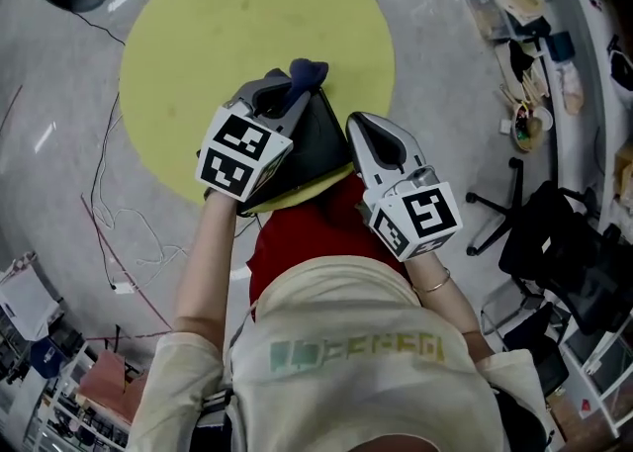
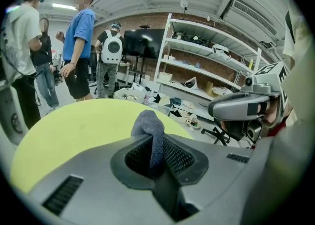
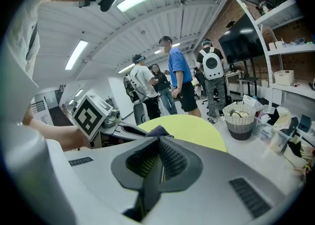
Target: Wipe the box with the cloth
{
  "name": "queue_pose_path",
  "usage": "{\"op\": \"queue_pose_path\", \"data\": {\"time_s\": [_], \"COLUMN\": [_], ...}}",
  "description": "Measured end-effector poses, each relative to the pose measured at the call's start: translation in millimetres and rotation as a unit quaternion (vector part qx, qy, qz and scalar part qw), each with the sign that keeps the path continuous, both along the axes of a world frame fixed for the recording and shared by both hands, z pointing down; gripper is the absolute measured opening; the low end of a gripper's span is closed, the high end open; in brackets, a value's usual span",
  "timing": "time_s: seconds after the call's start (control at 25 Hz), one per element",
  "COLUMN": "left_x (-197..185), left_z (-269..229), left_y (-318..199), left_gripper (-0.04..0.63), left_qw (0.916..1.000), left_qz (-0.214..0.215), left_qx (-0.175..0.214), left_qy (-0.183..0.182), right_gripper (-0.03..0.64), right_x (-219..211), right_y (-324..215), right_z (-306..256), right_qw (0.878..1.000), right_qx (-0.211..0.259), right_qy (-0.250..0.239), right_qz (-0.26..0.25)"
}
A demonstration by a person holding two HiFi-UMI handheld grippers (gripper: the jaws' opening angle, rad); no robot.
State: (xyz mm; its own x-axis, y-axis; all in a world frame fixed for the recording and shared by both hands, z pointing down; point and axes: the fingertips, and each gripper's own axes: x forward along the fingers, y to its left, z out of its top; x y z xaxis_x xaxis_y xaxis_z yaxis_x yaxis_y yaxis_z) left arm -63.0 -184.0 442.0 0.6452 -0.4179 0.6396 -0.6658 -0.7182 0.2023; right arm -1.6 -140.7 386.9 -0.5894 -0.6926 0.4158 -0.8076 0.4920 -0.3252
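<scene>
Cloth point(image 2: 148, 123) — lengthwise in left claw point(image 2: 157, 156)

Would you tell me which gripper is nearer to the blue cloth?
Left. The left gripper is shut on the cloth, which sticks up between its jaws; the right gripper is beside it, apart, jaws together.

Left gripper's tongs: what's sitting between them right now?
A dark blue-grey cloth is pinched between the left gripper's tongs, its end poking up above them; the left gripper view shows it.
</scene>
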Motion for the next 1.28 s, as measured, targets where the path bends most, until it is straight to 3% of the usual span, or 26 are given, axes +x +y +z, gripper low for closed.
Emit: {"op": "queue_pose_path", "data": {"time_s": [0.44, 0.92, 1.12, 1.28], "left_x": [-70.4, -144.1, -168.5, -175.9], "left_z": [1.6, -6.9, -16.6, -40.5], "left_y": [40.3, 87.7, 101.8, 106.7], "left_gripper": [0.063, 0.063, 0.063, 0.063], "left_qw": [0.9977, 0.9909, 0.9816, 0.9706], "left_qz": [-0.038, -0.094, -0.154, -0.214], "left_qx": [-0.004, 0.017, 0.04, 0.067], "left_qy": [-0.057, -0.094, -0.106, -0.089], "right_gripper": [0.038, 0.038, 0.038, 0.038], "right_x": [-49.2, -86.7, -89.5, -86.2], "right_y": [30.0, 79.8, 99.4, 103.6], "right_z": [-8.5, -22.6, -23.5, -25.0], "right_qw": [0.999, 0.996, 0.994, 0.994], "right_qx": [0.013, 0.036, 0.041, 0.04], "right_qy": [0.003, 0.013, 0.018, 0.018], "right_qz": [-0.046, -0.085, -0.095, -0.095]}}
